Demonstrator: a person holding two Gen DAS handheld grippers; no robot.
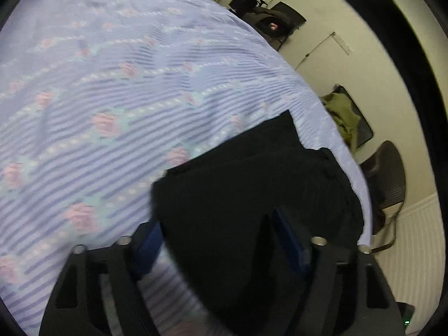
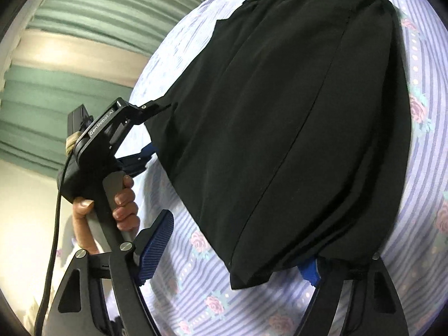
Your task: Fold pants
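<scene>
The black pants (image 2: 294, 117) lie folded on a bed with a lilac striped, rose-patterned sheet (image 1: 112, 98). In the left wrist view the pants (image 1: 252, 190) drape between the fingers of my left gripper (image 1: 221, 246), which stand wide apart. In the right wrist view my right gripper (image 2: 232, 252) is open, its left blue pad (image 2: 156, 240) bare, its right pad (image 2: 309, 273) under the pants' near edge. The left gripper (image 2: 148, 128) shows there in a hand, its fingers at the pants' left edge.
The bed's right edge (image 1: 361, 184) drops off toward a cream wall. Beyond it stand a dark chair (image 1: 389, 179), an olive garment on a black case (image 1: 347, 117) and dark bags (image 1: 268, 19). Green pleated curtains (image 2: 70, 56) hang behind the bed.
</scene>
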